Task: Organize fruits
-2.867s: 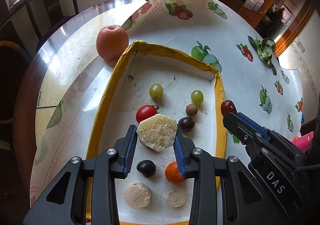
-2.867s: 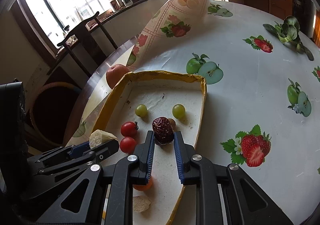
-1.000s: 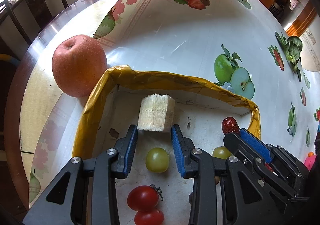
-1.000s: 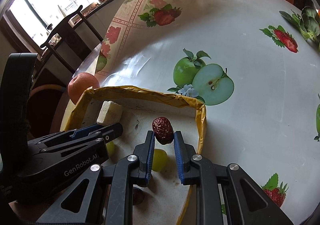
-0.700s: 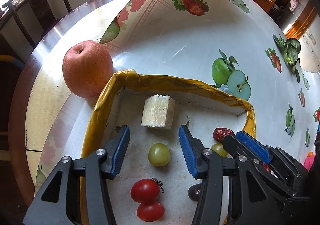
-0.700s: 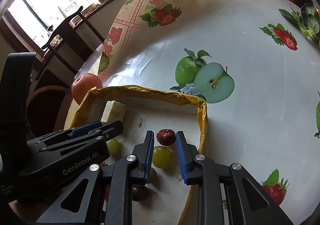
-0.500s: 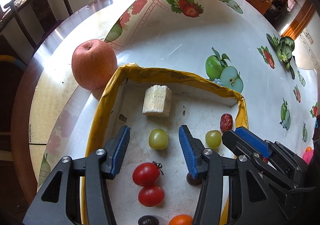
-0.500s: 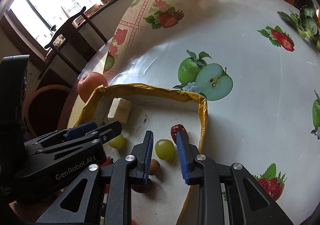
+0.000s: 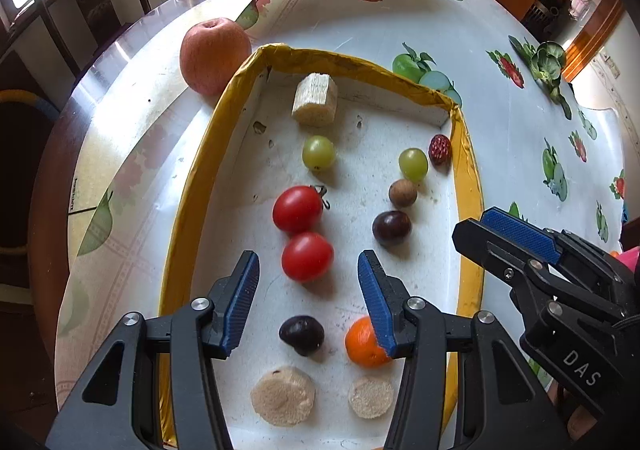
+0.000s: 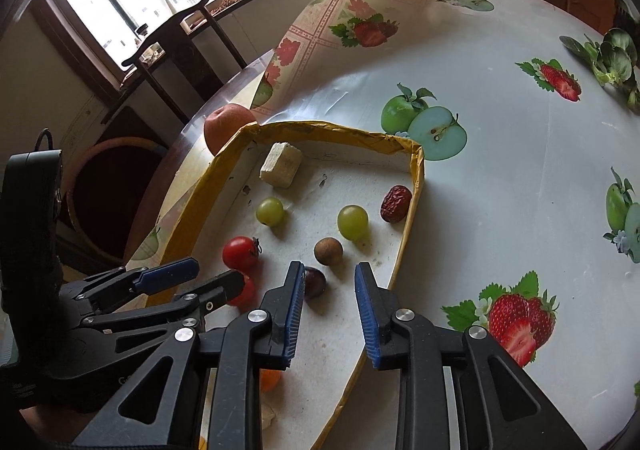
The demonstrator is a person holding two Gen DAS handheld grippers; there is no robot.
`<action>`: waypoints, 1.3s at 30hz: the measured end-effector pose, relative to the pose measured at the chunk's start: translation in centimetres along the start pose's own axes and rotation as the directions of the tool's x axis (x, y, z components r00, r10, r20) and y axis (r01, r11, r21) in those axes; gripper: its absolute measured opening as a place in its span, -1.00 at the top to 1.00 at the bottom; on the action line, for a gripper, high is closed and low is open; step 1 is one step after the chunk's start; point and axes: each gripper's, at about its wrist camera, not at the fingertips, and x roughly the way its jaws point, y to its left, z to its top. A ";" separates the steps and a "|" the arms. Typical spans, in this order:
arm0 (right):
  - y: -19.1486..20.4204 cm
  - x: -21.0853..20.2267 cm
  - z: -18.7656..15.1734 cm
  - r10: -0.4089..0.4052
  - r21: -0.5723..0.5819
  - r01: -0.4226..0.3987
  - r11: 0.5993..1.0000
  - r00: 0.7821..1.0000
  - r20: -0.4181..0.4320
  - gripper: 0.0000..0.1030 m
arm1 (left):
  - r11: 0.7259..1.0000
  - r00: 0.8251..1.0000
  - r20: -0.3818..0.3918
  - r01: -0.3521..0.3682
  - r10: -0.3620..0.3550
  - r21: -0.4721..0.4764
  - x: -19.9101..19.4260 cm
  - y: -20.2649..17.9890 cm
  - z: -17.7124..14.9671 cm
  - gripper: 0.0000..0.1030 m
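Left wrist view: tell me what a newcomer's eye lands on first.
The yellow-rimmed tray fills the middle, with small fruits laid in two columns: two red cherry tomatoes touch on the left, a green grape and a red date sit far right. A big apple rests outside the tray's far left corner. The left gripper and right gripper are both open, holding nothing.

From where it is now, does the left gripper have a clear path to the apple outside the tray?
Probably not directly: the apple sits beyond the tray's yellow wall, so the open left gripper would likely need to lift over it.
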 end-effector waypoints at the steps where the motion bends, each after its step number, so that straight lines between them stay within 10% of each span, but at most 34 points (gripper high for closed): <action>1: 0.3 -0.2 -0.4 0.009 -0.021 -0.009 1.000 1.000 -0.004 0.27 | 1.000 1.000 0.001 -0.002 0.002 0.006 -0.3 0.0 -0.4 0.03; 24: 5.5 -6.0 -7.7 0.042 -0.481 -0.036 0.876 0.999 0.001 -0.65 | 0.993 0.994 0.091 -0.070 0.062 0.091 -7.2 1.3 -10.6 -0.41; 39: 6.3 -6.9 -11.5 0.045 -0.593 -0.052 0.804 0.999 -0.027 -0.65 | 0.987 0.987 0.128 -0.108 0.093 0.116 -9.7 0.7 -14.2 -0.44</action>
